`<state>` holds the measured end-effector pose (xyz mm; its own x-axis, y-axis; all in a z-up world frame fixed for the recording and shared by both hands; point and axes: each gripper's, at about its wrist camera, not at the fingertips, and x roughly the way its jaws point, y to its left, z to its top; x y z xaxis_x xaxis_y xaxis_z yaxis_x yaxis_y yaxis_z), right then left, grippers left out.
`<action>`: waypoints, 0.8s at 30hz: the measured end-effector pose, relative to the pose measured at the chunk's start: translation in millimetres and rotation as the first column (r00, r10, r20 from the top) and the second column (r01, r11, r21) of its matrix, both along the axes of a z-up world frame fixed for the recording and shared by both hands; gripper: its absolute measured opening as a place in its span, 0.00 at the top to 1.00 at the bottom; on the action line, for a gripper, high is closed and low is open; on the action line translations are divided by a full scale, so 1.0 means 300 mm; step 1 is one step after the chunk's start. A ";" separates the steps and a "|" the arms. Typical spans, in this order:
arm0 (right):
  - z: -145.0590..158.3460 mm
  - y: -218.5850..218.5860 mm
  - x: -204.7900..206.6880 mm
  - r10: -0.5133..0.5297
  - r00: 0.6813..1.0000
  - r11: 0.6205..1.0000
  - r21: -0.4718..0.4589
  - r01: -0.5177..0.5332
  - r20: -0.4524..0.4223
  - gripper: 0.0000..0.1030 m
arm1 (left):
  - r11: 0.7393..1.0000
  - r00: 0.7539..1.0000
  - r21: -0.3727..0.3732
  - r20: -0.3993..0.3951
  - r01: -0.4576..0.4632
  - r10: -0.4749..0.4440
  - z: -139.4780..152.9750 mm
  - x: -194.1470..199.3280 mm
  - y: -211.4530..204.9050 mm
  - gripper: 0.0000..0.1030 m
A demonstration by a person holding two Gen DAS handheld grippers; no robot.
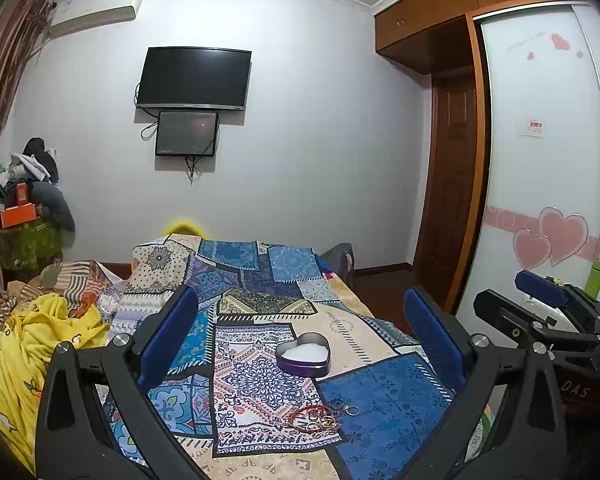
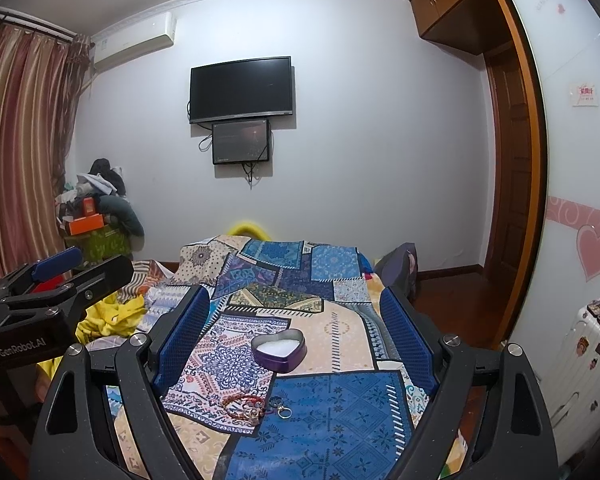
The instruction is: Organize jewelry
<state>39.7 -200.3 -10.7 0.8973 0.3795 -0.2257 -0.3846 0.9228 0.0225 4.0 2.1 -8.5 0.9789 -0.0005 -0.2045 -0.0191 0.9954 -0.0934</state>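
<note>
On the patchwork bedspread, at about 6 o'clock in both views, lies the small heap of jewelry: red beaded bracelets, a few rings and a metal key ring, tangled together and touching nothing else; just beyond it, toward 12 o'clock, sits the heart-shaped tin, purple-walled, lid off, white inside, apart from the heap. The left hand-held gripper has its blue pads spread wide with nothing between them, the tin and jewelry seen through the gap; the right hand-held gripper stands equally wide and empty. The left view alone catches the right one from the side at 3 o'clock, plus a green bottle by the heart-patterned wardrobe door; the right view alone shows the left one at 9 o'clock, the striped curtain in full, and a stickered white suitcase at 4 o'clock; both show the wall television and yellow blanket.
</note>
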 end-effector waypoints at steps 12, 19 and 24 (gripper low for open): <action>0.004 -0.001 -0.001 0.000 1.000 1.000 -0.001 0.000 0.000 0.18 | 1.000 1.000 -0.007 -0.011 -0.006 0.005 -0.001 0.016 -0.002 0.00; 0.000 -0.002 -0.002 0.000 1.000 1.000 0.000 0.000 -0.003 0.18 | 1.000 1.000 -0.008 -0.013 -0.005 0.005 -0.003 0.020 -0.001 0.00; 0.000 -0.002 -0.003 0.000 1.000 1.000 -0.001 0.000 -0.006 0.18 | 1.000 1.000 -0.009 -0.015 -0.005 0.005 -0.005 0.023 -0.003 0.00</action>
